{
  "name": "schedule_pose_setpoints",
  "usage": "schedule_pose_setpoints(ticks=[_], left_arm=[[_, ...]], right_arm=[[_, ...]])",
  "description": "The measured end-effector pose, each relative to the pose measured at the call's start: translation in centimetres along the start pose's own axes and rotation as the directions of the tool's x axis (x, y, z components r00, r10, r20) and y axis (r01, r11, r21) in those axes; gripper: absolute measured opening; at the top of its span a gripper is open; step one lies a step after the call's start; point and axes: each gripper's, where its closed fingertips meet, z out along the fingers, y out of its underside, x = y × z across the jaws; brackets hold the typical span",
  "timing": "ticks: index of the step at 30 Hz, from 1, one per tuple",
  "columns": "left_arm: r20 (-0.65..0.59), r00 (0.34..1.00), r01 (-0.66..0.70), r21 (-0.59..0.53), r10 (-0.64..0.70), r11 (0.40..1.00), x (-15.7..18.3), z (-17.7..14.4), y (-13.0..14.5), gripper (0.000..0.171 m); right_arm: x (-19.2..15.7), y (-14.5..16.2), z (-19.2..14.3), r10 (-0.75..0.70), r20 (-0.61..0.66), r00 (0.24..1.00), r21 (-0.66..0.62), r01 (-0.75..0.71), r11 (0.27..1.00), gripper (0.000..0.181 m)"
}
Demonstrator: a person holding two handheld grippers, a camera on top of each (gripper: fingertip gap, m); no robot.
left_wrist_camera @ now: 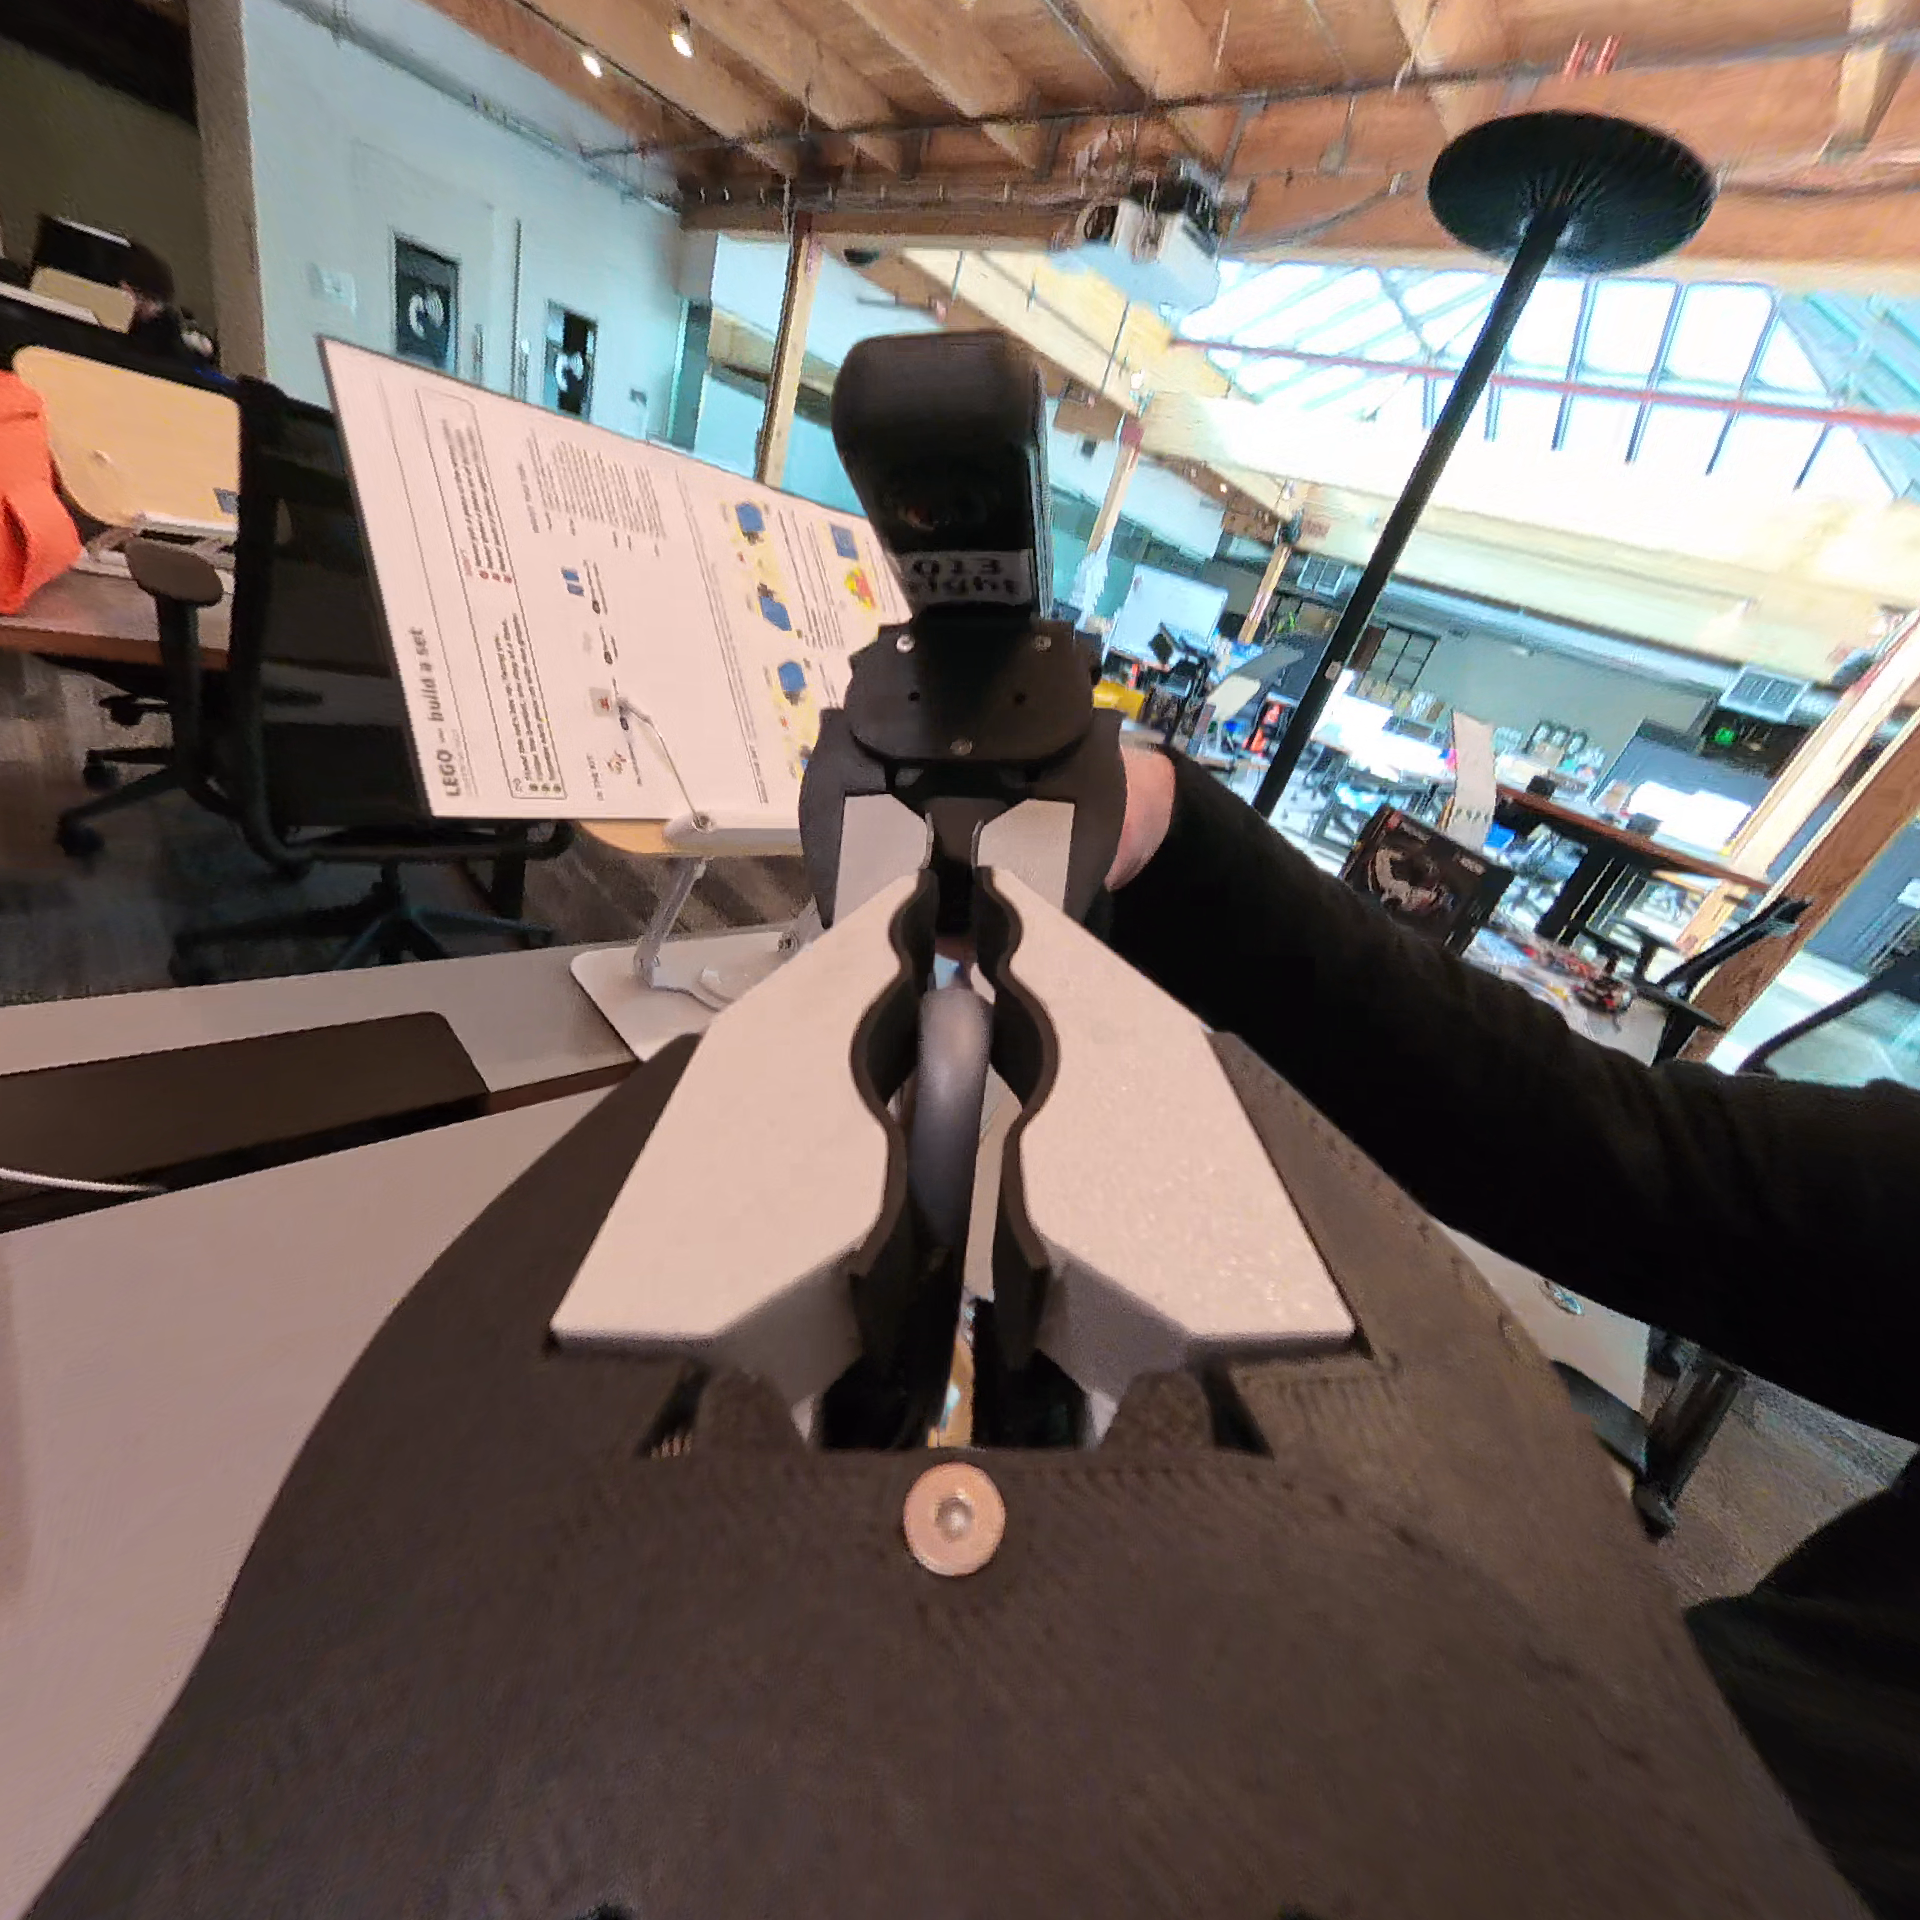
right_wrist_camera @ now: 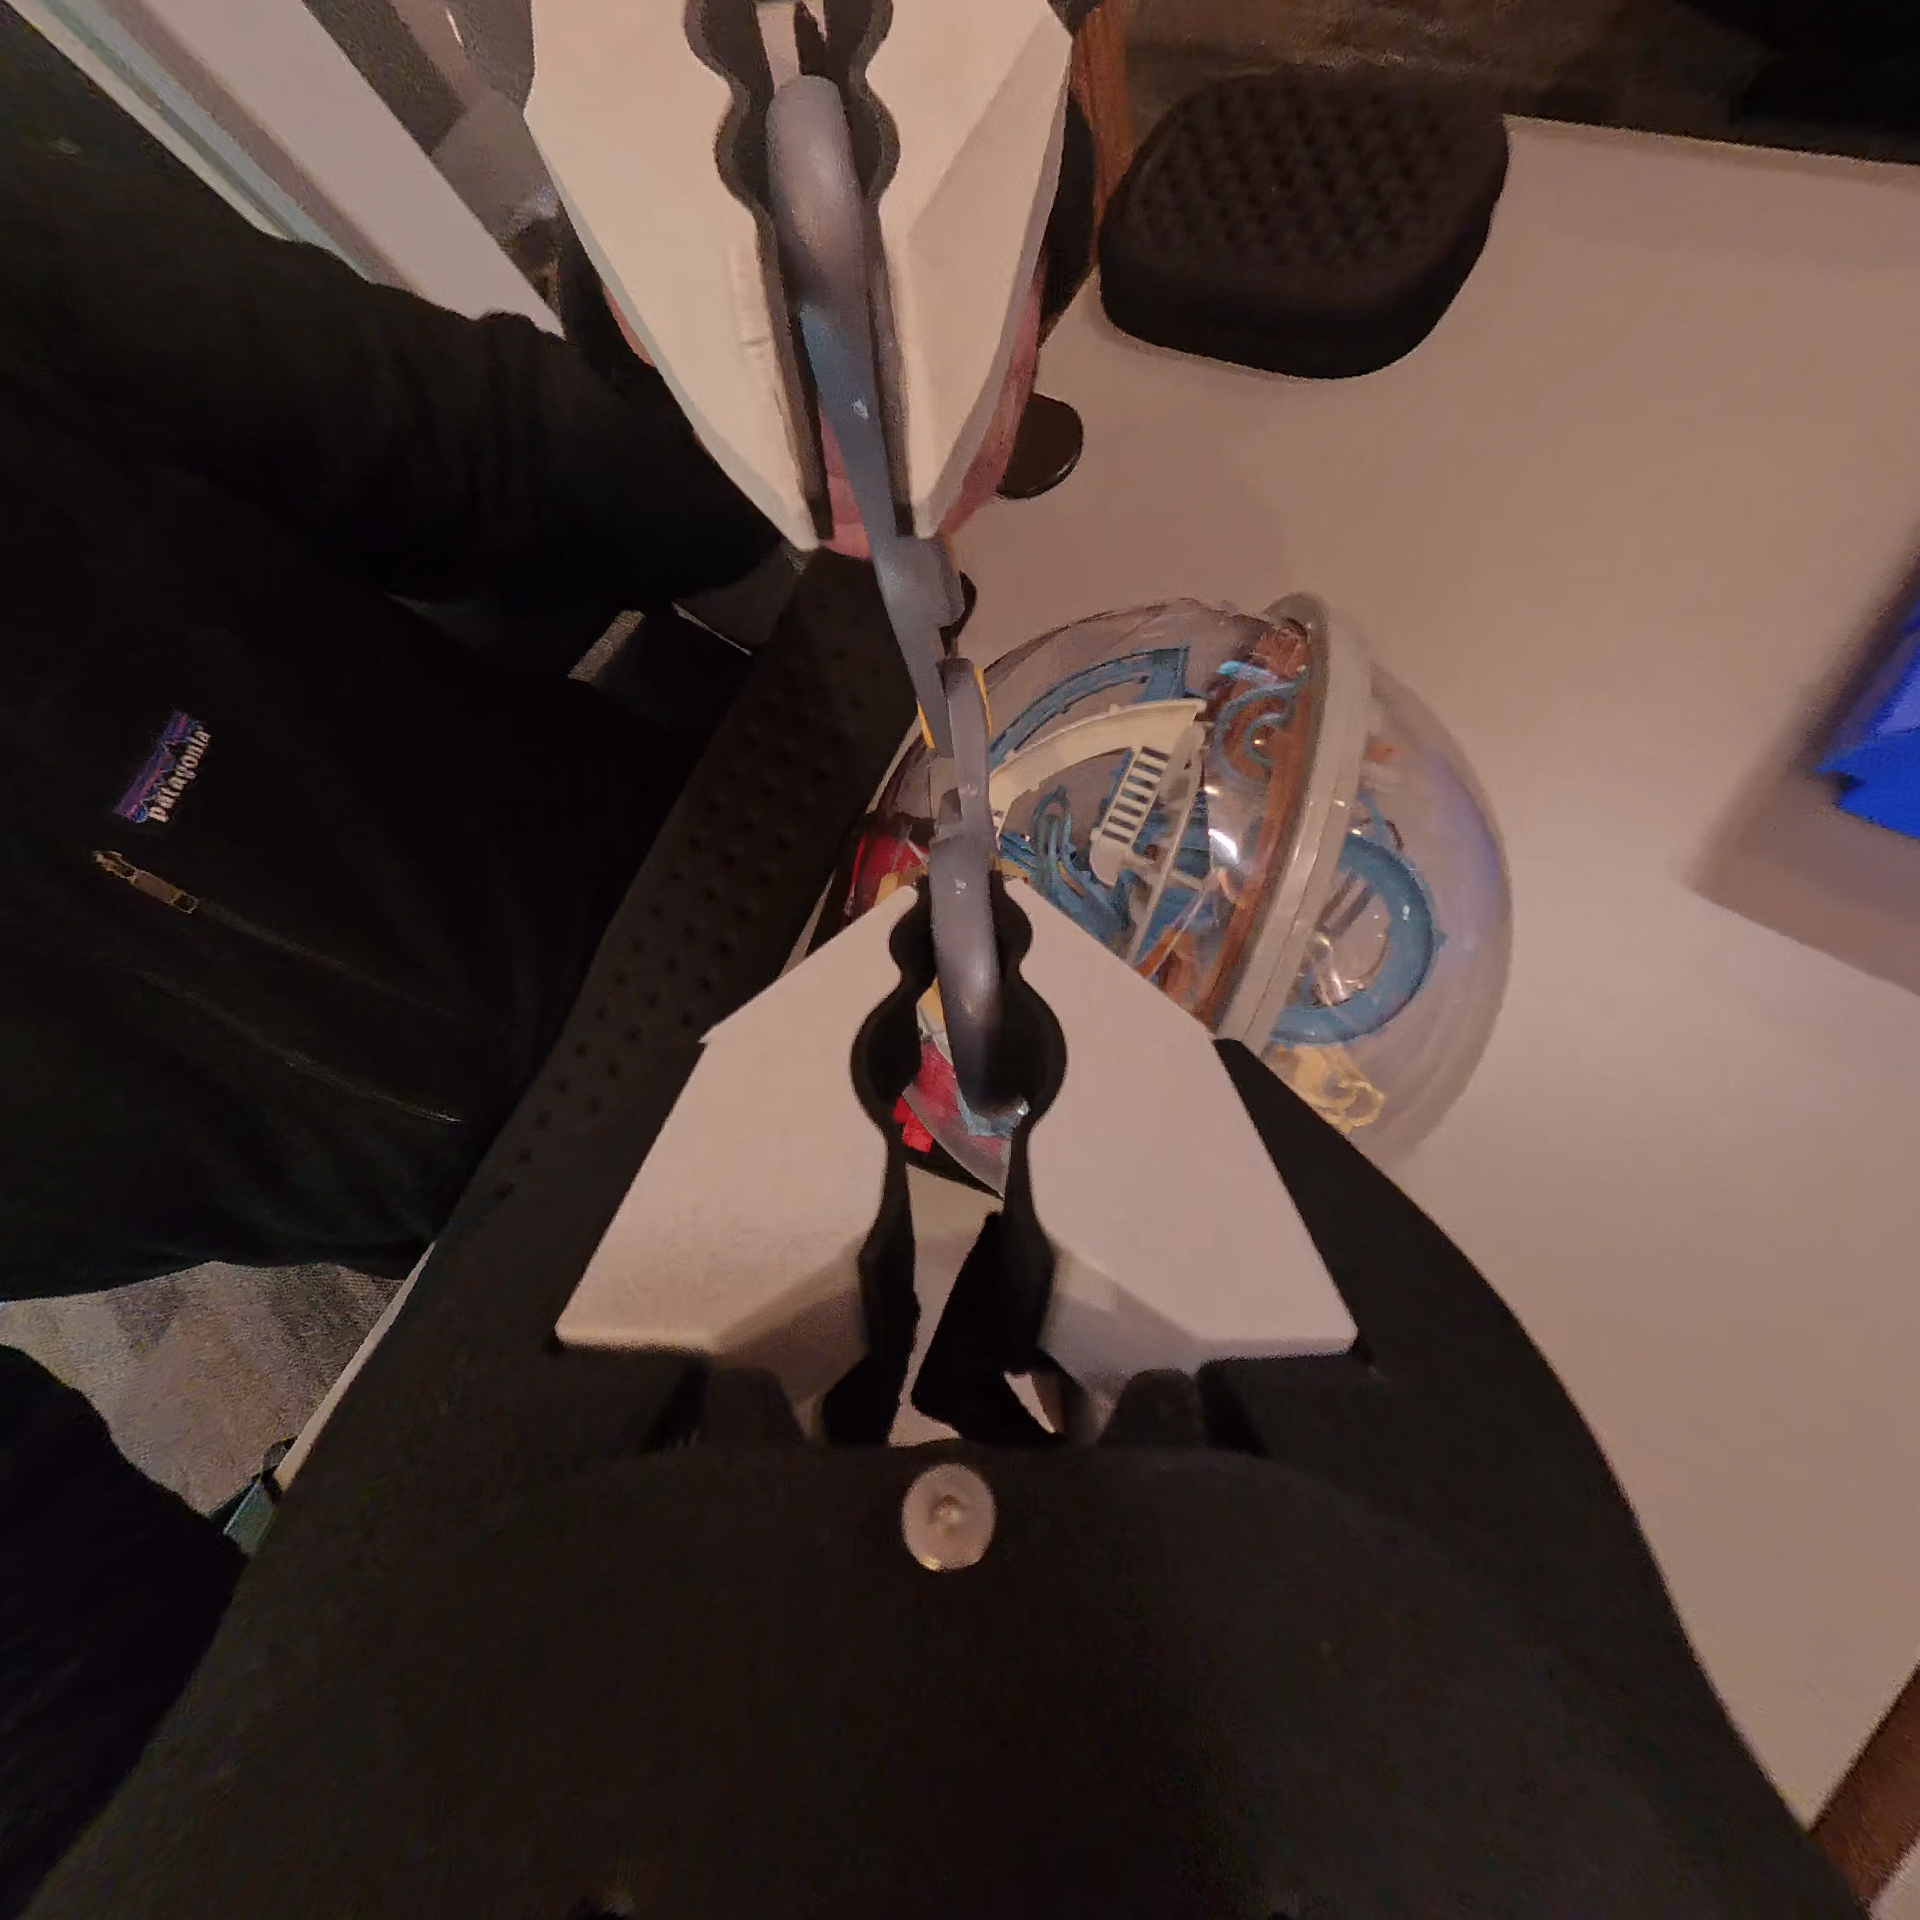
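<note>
My left gripper [left_wrist_camera: 956, 904] is shut on one end of a grey curved piece [left_wrist_camera: 945, 1091] that looks like linked hooks. My right gripper [left_wrist_camera: 951, 831] faces it tip to tip, held by a hand in a black sleeve [left_wrist_camera: 1455, 1039]. In the right wrist view my right gripper [right_wrist_camera: 966, 909] is shut on the other end of the grey piece [right_wrist_camera: 966, 987]. The piece runs up to my left gripper [right_wrist_camera: 878, 520], which grips its far loop. Both hold it in the air above a clear ball [right_wrist_camera: 1299, 883] with a blue and white maze inside.
The ball rests on a white table [right_wrist_camera: 1558, 520] next to a black mesh pad [right_wrist_camera: 1299, 208] and a blue object [right_wrist_camera: 1870, 748]. A printed board on a stand [left_wrist_camera: 582, 603], an office chair [left_wrist_camera: 281, 623] and a black lamp pole [left_wrist_camera: 1403, 520] stand beyond the table. The tips of one gripper are about 8 cm away from the tips of the other. Both grippers' tips are roughly 35 cm from the blue object [right_wrist_camera: 1870, 748].
</note>
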Motion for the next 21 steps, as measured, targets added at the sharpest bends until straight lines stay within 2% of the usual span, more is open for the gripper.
schedule_pose_setpoints(ticks=[4,9,21], left_arm=[[0.011,1.000,-0.027,0.053,0.026,0.998,-0.2,-0.6,-0.2,0.003],[-0.027,0.999,-0.024,0.118,0.027,0.993,0.1,-0.9,-0.4,0.003],[0.018,0.982,-0.190,0.004,0.190,0.982,1.1,0.4,0.3,0.003]], right_arm=[[0.3,-0.3,0.5,0.002,0.022,1.000,-0.001,-0.002,1.000,0.005],[0.2,-1.1,1.0,-0.044,-0.012,0.999,-0.013,0.044,0.999,0.005],[-0.2,-2.8,1.0,-0.117,-0.131,0.984,-0.085,0.107,0.991,0.004]])
